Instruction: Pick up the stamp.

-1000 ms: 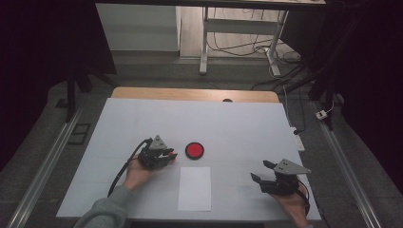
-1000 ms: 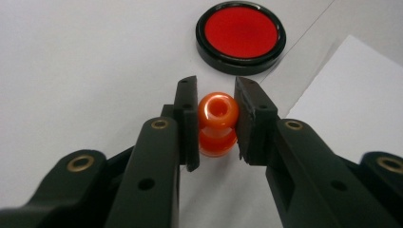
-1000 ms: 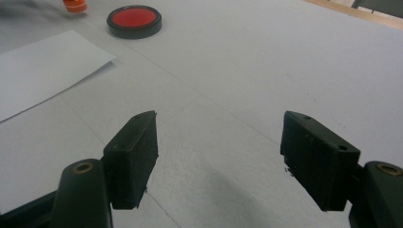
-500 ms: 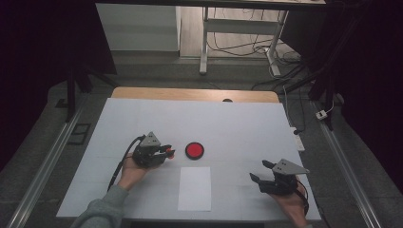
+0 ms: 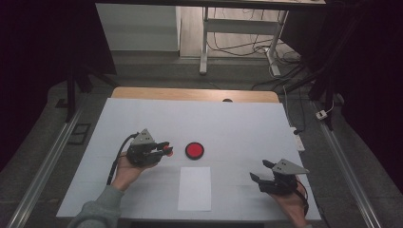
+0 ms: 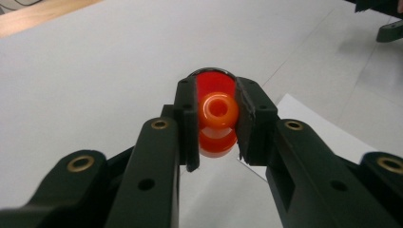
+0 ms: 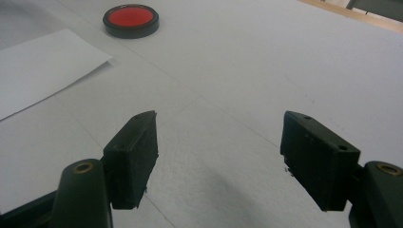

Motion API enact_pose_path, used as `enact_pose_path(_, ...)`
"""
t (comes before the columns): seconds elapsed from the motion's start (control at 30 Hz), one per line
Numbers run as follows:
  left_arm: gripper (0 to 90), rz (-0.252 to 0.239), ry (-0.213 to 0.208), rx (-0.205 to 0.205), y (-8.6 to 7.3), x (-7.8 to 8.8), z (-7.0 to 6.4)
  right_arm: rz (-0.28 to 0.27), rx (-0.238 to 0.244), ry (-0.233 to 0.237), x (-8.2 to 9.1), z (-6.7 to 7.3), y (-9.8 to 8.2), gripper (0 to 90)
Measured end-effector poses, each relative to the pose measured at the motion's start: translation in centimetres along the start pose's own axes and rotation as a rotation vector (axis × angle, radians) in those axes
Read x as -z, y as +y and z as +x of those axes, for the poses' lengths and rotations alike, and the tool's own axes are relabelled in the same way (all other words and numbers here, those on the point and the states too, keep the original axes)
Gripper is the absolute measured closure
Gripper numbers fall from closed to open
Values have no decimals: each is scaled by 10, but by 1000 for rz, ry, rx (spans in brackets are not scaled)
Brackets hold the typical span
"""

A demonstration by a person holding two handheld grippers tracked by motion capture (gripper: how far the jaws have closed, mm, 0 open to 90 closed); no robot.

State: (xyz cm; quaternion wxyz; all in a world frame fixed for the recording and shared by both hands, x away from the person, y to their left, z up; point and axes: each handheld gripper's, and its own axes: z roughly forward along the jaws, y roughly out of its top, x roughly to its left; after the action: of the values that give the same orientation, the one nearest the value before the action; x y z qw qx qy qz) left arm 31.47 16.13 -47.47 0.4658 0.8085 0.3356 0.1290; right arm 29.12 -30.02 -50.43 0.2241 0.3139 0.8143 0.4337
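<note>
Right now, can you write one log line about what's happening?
left gripper: shut on small orange ring | right gripper: jaws open, holding nothing | round red disc with black rim: on table | white paper sheet: flat

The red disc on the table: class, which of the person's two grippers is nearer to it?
Left. The left gripper, shut on an orange ring, hovers just beside the red disc. The right gripper, jaws open, sits farther off toward the table's near right corner.

A sheet of white paper (image 5: pixel 194 188) lies flat near the front edge of the white table (image 5: pixel 237 123). Beyond the table's far end, cables (image 5: pixel 228 45) trail over the floor around grey desk legs (image 5: pixel 205 40).
</note>
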Motion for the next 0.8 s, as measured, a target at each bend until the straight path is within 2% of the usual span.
enact_pose_path(0.1, 721, -13, -14, -2, 3, 3, -2, 0, 1, -1, 0, 1, 0, 281)
enact_pose_path(0.3, 721, -43, -69, -10, 10, 8, -12, -13, 12, -5, 0, 2, 1, 285)
enact_pose_path(0.53, 721, -57, -133, -8, 13, 6, -21, -22, 23, -1, 0, 4, 1, 286)
enact_pose_path(0.8, 721, -48, -156, -27, 15, 1, -31, -26, 21, 5, -1, 4, 2, 284)
